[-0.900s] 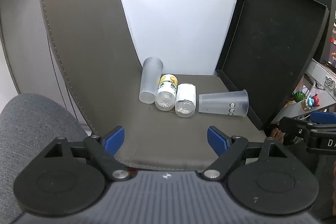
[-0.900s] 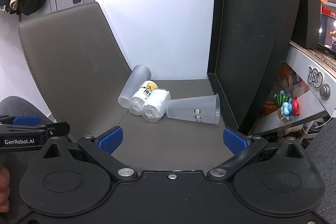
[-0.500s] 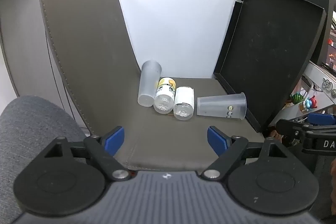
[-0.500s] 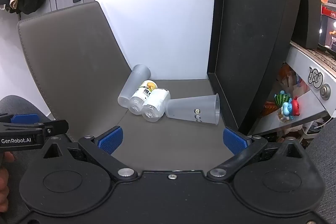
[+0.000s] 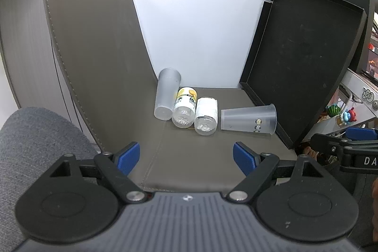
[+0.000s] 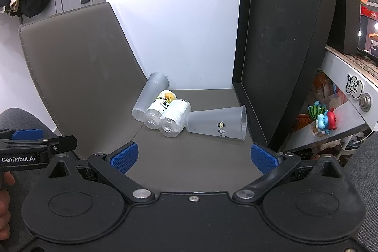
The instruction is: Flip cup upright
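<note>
Both hand-held grippers, left [image 5: 186,157] and right [image 6: 193,156], gape apart near the toppled cup [image 6: 216,123].

frosted clear cup [image 6: 216,123] with small printed figures, blue-padded black tongs [image 6: 193,157], brown-grey mat [image 6: 189,157], black tray [image 6: 283,51].

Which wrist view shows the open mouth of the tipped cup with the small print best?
Right wrist: the printed cup lies with its rim ellipse turned partly toward that camera. Left wrist shows the cup nearly side-on, rim almost edge-on.
</note>
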`<state>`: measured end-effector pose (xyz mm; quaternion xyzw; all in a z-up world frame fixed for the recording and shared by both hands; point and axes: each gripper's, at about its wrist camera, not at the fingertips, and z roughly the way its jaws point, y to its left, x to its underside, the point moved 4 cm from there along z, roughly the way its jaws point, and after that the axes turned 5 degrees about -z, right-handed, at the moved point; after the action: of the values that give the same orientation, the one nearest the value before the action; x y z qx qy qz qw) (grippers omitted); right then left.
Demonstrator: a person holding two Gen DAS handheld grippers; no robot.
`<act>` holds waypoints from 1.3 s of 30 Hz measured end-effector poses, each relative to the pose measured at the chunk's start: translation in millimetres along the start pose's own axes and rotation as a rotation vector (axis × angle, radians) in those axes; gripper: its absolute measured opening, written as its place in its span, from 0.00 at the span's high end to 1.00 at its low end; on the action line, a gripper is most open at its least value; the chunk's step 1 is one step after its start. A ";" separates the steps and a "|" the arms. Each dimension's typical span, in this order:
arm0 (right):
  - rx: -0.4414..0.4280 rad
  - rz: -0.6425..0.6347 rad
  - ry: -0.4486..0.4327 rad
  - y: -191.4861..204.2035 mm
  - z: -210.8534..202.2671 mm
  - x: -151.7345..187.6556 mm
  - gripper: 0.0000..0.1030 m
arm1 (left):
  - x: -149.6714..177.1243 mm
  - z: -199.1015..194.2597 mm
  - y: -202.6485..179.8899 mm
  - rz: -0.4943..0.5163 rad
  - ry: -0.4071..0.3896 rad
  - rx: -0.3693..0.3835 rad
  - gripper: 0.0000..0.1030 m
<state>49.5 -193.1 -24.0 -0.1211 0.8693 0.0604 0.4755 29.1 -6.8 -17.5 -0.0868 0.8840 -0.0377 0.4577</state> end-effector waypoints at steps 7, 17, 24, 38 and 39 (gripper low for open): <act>-0.001 0.004 -0.002 -0.5 -0.3 1.8 0.00 | 1.2 2.6 -1.9 0.004 0.006 -0.001 0.17; -0.003 0.008 0.001 -1.8 0.4 2.7 0.00 | 4.2 3.4 -1.0 0.010 0.002 0.003 0.17; -0.002 0.009 0.003 -2.0 0.8 2.7 0.00 | 5.6 4.3 -0.5 0.010 0.004 0.004 0.17; 0.000 0.015 0.003 -2.0 2.5 2.5 0.00 | 9.0 10.1 -0.9 0.010 0.018 -0.003 0.17; 0.000 0.015 0.002 -1.8 2.2 2.6 0.00 | 8.8 10.1 -0.8 0.010 0.017 -0.003 0.17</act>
<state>50.4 -194.8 -27.4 -0.1149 0.8707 0.0639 0.4740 32.5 -9.1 -30.2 -0.0827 0.8884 -0.0346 0.4502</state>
